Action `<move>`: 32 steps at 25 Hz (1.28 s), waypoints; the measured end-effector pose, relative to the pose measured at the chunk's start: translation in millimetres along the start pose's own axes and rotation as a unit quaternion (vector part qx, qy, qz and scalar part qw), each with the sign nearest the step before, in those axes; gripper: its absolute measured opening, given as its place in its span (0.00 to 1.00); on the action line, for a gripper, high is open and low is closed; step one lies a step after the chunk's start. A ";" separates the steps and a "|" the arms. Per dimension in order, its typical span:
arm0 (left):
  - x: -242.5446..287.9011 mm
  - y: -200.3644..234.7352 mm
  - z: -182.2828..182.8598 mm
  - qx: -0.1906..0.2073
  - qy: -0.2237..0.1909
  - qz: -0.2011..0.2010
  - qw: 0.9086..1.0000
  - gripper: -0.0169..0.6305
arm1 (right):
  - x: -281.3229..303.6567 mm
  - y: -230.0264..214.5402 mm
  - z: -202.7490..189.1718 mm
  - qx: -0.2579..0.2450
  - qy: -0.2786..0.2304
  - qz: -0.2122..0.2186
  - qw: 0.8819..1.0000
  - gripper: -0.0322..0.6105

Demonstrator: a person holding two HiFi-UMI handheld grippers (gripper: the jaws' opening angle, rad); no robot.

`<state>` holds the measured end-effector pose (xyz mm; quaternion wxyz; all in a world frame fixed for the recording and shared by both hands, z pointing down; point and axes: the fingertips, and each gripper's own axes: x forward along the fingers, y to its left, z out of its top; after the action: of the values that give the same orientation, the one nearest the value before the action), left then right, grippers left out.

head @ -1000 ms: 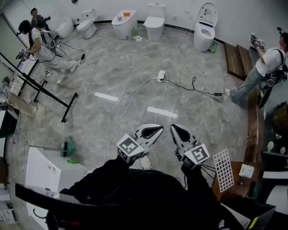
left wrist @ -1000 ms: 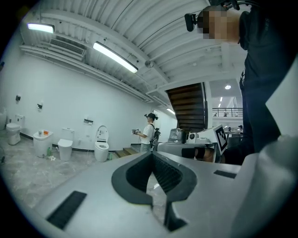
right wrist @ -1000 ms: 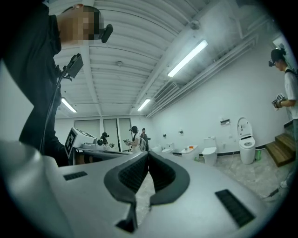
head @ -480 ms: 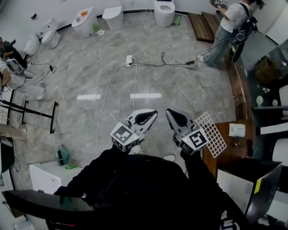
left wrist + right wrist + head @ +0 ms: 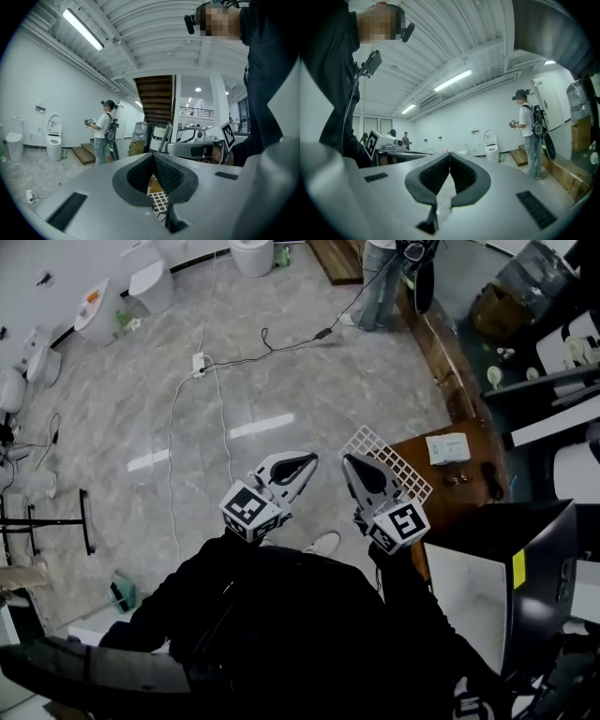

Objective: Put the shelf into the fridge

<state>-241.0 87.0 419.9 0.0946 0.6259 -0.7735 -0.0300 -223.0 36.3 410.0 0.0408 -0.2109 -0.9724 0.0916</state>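
Note:
The white wire shelf (image 5: 401,468) lies flat on a brown wooden table (image 5: 466,486), just right of my right gripper (image 5: 346,460). A patch of its grid (image 5: 160,202) shows below the shut jaws of my left gripper (image 5: 153,155). My left gripper (image 5: 311,458) and my right one hover side by side over the floor, both shut and empty. The right gripper (image 5: 450,154) points across the room. A black fridge (image 5: 535,545) with a white inner wall (image 5: 468,592) stands open at the lower right.
A power strip (image 5: 199,362) and cables trail over the marble floor. A person (image 5: 383,273) stands by wooden steps at the top. Toilets (image 5: 95,308) line the far left wall. A small box (image 5: 448,448) rests on the table. Shelving (image 5: 562,381) is at the right.
The head view has swung to the right. The wire shelf and table now sit next to my right gripper, and the open fridge has come into sight. Both grippers stay shut.

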 end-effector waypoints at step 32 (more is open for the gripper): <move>177.0 23.2 -318.2 -0.511 0.069 -0.031 0.856 0.25 | -159.6 -169.5 -84.6 0.096 0.053 -0.243 0.964 0.06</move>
<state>-240.0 -57.6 754.9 0.4533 0.5142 -0.6209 -0.3803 -136.4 -168.2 519.6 0.1334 0.0316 -0.9774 0.1606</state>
